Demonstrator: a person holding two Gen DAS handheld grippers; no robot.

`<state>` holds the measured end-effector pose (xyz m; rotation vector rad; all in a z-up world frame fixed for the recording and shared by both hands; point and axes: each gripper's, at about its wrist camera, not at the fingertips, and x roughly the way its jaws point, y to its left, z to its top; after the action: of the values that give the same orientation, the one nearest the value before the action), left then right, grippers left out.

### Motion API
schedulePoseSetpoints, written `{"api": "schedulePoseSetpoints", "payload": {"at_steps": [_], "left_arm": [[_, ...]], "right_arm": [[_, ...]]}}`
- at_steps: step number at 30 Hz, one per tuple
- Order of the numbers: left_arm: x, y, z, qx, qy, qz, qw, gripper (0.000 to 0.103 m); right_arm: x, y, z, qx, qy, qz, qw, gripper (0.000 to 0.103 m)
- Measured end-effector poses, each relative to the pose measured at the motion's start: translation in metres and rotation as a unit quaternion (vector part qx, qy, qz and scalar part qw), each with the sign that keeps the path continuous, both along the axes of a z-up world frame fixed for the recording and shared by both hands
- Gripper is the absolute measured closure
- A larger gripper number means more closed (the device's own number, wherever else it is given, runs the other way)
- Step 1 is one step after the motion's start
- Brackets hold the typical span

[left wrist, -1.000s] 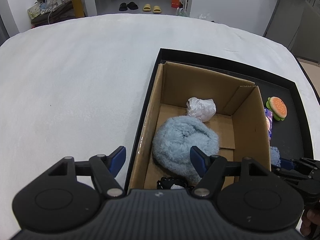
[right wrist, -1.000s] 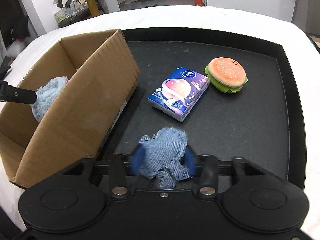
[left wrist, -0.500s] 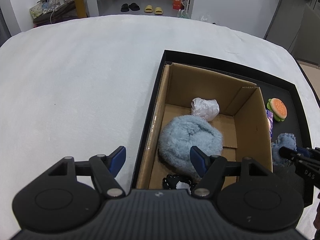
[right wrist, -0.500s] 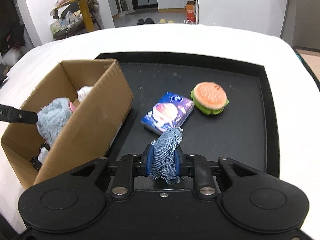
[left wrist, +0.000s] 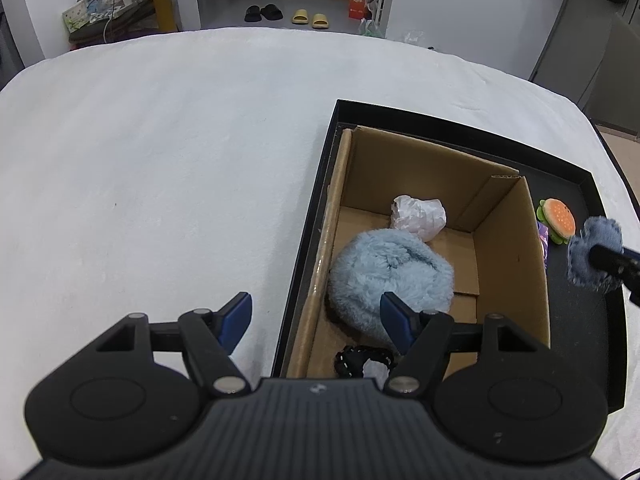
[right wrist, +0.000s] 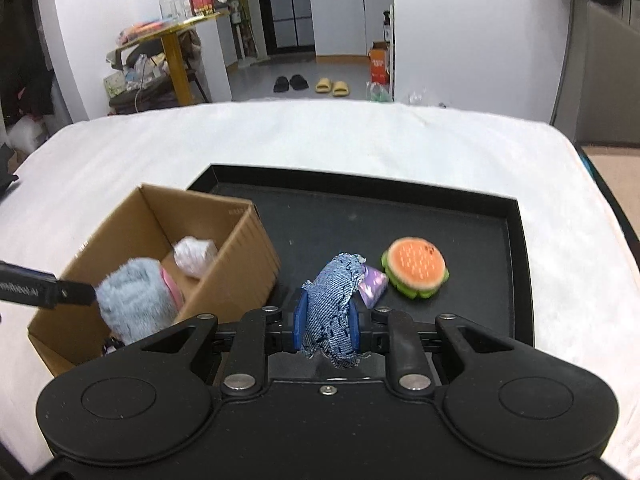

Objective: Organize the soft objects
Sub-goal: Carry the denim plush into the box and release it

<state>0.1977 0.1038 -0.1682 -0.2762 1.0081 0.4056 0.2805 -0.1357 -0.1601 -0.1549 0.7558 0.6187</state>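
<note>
My right gripper (right wrist: 326,322) is shut on a blue denim soft piece (right wrist: 334,292) and holds it up above the black tray (right wrist: 460,308), right of the cardboard box (right wrist: 244,256). The denim piece also shows at the right edge of the left wrist view (left wrist: 594,254). My left gripper (left wrist: 316,318) is open and empty, over the box's near left wall (left wrist: 316,304). In the box (left wrist: 516,260) lie a fluffy light-blue plush (left wrist: 392,276), a white crumpled bag (left wrist: 418,216) and a small black item (left wrist: 362,358). A burger plush (right wrist: 414,266) and a purple tissue pack (right wrist: 372,286) lie on the tray.
The tray sits on a white-covered table (left wrist: 160,160). Beyond the table's far edge are slippers (right wrist: 332,86), an orange box (right wrist: 378,66) and a yellow-legged side table with clutter (right wrist: 172,48). A grey cabinet (right wrist: 608,76) stands at the right.
My right gripper has lifted the denim piece well above the tray. The left gripper has drawn back slightly and stayed open.
</note>
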Motion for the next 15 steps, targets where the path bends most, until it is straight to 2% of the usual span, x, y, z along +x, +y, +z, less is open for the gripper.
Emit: {"api": "schedulePoseSetpoints", "payload": {"at_steps": [15], "left_arm": [[-0.007, 0.011, -0.002, -0.017, -0.011, 0.002, 0.9998, 0.034]], "right_arm": [[-0.006, 0.022, 0.031, 0.018, -0.04, 0.016, 0.999, 0.082]]}}
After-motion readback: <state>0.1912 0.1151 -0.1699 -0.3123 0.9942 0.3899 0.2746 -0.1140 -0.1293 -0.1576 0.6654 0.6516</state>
